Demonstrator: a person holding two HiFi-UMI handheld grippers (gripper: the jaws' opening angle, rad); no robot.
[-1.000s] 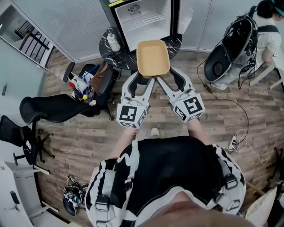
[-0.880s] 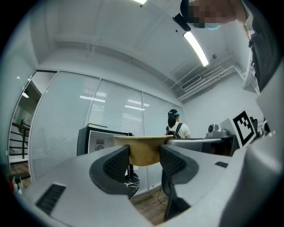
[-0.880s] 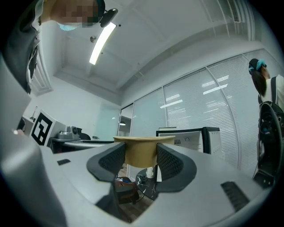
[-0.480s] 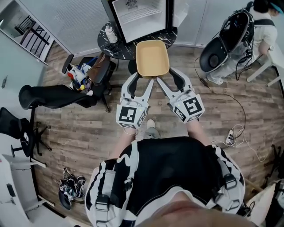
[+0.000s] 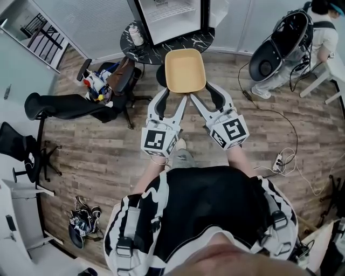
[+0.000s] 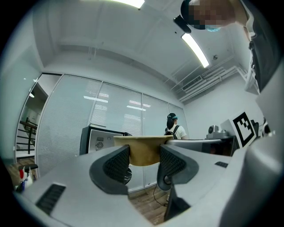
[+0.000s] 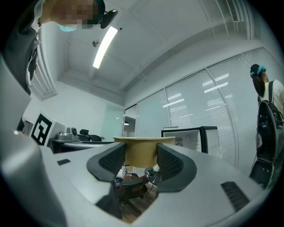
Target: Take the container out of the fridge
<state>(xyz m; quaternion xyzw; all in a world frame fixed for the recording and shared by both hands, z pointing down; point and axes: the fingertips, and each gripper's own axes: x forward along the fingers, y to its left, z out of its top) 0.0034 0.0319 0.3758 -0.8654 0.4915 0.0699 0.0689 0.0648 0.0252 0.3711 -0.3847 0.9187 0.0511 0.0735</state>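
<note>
A tan, empty, rounded-rectangular container point(image 5: 185, 70) is held level in the air in front of the person, away from the small fridge point(image 5: 167, 15) at the top of the head view. My left gripper point(image 5: 173, 100) is shut on the container's near left rim, and my right gripper point(image 5: 200, 99) is shut on its near right rim. In the left gripper view the container point(image 6: 143, 150) sits between the two dark pads. The right gripper view shows the container point(image 7: 141, 153) clamped the same way. The fridge door stands open, showing a white inside with a wire shelf.
The fridge stands on a round black marbled table point(image 5: 161, 43) with a bottle point(image 5: 136, 34) on it. A black office chair point(image 5: 64, 105) and a stool piled with items point(image 5: 105, 83) are to the left. Another person point(image 5: 323, 24) and a black pod chair point(image 5: 280, 46) are at the upper right. Cables point(image 5: 280, 159) lie on the wooden floor.
The container, held by both grippers, has drawn farther from the fridge, which has slid up toward the top edge of the head view. Both grips are unchanged.
</note>
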